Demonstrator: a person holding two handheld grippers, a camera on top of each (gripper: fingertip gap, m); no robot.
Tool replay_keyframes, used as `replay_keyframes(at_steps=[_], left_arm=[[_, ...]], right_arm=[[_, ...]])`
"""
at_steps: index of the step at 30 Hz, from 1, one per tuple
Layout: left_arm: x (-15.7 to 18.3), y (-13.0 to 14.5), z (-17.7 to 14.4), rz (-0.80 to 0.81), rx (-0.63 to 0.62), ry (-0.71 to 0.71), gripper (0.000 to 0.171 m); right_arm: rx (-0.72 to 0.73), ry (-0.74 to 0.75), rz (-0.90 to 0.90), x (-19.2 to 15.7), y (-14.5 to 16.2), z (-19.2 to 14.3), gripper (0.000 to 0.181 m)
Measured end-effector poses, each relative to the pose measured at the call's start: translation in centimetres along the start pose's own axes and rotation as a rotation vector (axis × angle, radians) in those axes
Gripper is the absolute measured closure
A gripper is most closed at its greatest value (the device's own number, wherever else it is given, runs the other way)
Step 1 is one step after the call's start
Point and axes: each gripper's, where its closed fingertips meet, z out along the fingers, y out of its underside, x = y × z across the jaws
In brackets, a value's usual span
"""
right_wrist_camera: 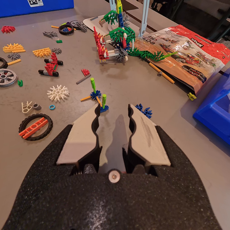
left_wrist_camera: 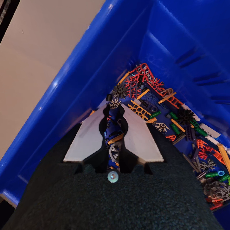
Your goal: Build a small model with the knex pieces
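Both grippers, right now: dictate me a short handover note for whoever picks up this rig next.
Left gripper: inside the deep blue plastic bin, over mixed loose construction pieces. Jaws stand slightly apart; a grey fan-shaped connector sits at the tips, grip unclear.

Right gripper: open, empty, low over the grey table. Flat blue snowflake connector lies by its right finger; a small blue-hub assembly with lime-green and yellow rods stands by its left finger.

Done: a tall red, green and blue model stands beside the printed parts bag.

Left: many loose pieces lie unattached on the table.
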Motion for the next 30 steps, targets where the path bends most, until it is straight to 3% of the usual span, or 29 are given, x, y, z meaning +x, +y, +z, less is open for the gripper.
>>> replay_keyframes(at_steps=[11,30], left_arm=[[0.0,0.0,-0.3,0.019,0.006,-0.032,0.160],[0.0,-1.6,-3.7,0.003,0.137,-0.085,0.161]], right_arm=[[0.006,-0.002,0.000,0.0,-0.1,-0.1,0.137],[0.007,-0.005,0.002,0.0,-0.1,-0.1,0.137]])
